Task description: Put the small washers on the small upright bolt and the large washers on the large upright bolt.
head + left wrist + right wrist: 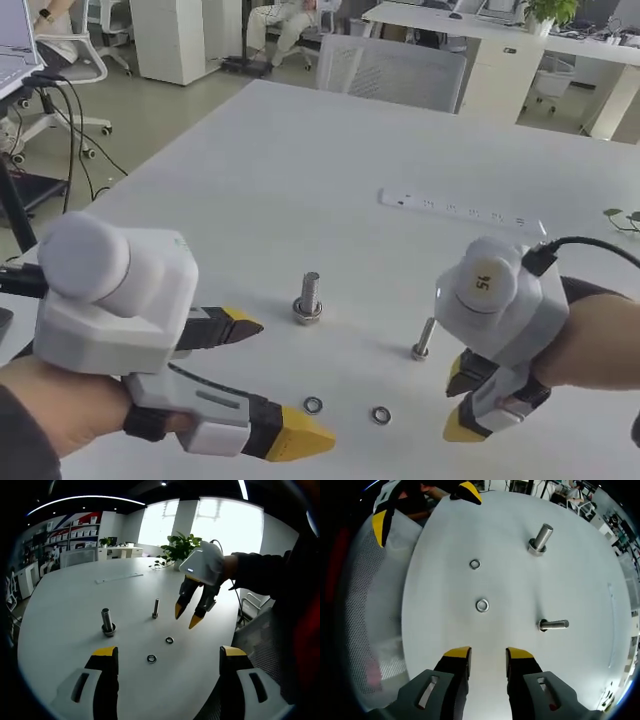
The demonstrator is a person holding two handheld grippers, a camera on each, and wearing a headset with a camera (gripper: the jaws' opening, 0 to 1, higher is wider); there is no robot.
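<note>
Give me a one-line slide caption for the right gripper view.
Open right claw faces two loose washers on the white table, large bolt and small bolt standing beyond.

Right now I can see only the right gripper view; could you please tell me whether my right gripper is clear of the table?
Observer: Yes. In the left gripper view the right gripper seems to hang in the air above the table, tips down, close to the small bolt but touching nothing.
Operator: Thank you. Is the left gripper carrying anything?
Observer: No. Its own view shows the left gripper wide open, with nothing between the jaws.
Operator: Does anything trail from my gripper?
Observer: Yes. In the head view a black cable leaves its back end and runs off to the right.
</note>
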